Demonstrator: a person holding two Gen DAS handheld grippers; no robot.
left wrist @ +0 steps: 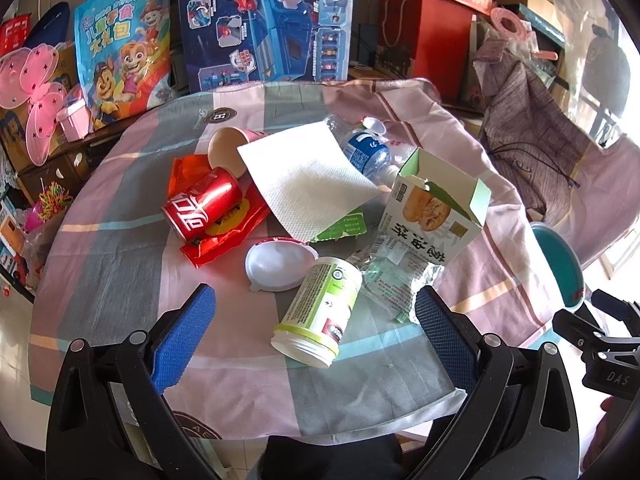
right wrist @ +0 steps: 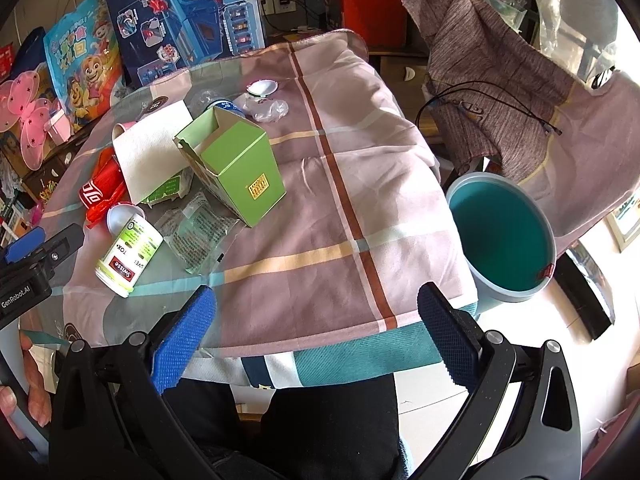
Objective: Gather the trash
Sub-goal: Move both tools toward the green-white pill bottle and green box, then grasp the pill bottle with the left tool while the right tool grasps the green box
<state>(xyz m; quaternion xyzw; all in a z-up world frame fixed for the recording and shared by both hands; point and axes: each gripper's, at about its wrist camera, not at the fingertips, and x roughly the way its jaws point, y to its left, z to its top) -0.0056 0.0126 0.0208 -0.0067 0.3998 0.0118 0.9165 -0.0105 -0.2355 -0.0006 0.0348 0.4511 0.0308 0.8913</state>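
Trash lies on a checked tablecloth [left wrist: 120, 264]: a white-green Swisse bottle [left wrist: 320, 312] on its side, a white lid [left wrist: 280, 264], a red cola can [left wrist: 204, 204] on a red wrapper, a paper towel [left wrist: 304, 176], a paper cup [left wrist: 226, 148], a water bottle [left wrist: 368, 152], a green carton [left wrist: 436, 208] and a clear wrapper [left wrist: 392, 280]. My left gripper [left wrist: 316, 336] is open, its fingers on either side of the Swisse bottle. My right gripper [right wrist: 316, 336] is open and empty above the table's near edge. A teal bin [right wrist: 500, 236] stands right of the table.
Toy boxes [left wrist: 264, 20], a pink butterfly toy [left wrist: 36, 92] and red gift boxes [left wrist: 432, 36] line the back. A grey garment [right wrist: 488, 80] hangs at the right above the bin. The carton [right wrist: 236, 164] and Swisse bottle [right wrist: 128, 252] also show in the right wrist view.
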